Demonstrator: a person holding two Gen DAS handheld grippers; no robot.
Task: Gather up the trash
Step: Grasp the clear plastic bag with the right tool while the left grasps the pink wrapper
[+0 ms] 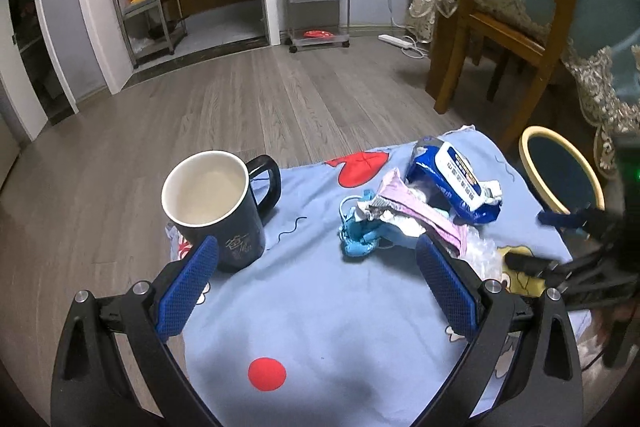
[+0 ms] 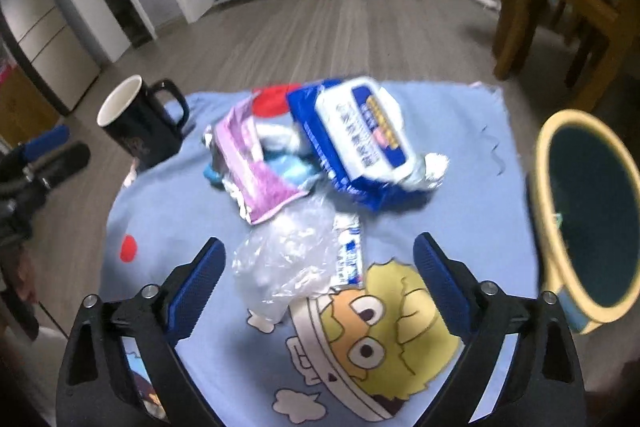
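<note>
A heap of trash lies on the light blue cartoon cloth: a blue-and-white wipes pack, a pink wrapper, a crumpled light blue piece, a clear plastic bag and a small blue-white sachet. My right gripper is open, its fingers on either side of the clear bag and above it, not pressing it. My left gripper is open over bare cloth, with the trash heap just ahead of its right finger. A yellow-rimmed bin stands off the cloth's right edge.
A dark mug with a white inside stands at the cloth's left corner, right beside my left finger. A wooden chair and a draped table are behind the bin. Grey wood floor and shelving racks lie beyond.
</note>
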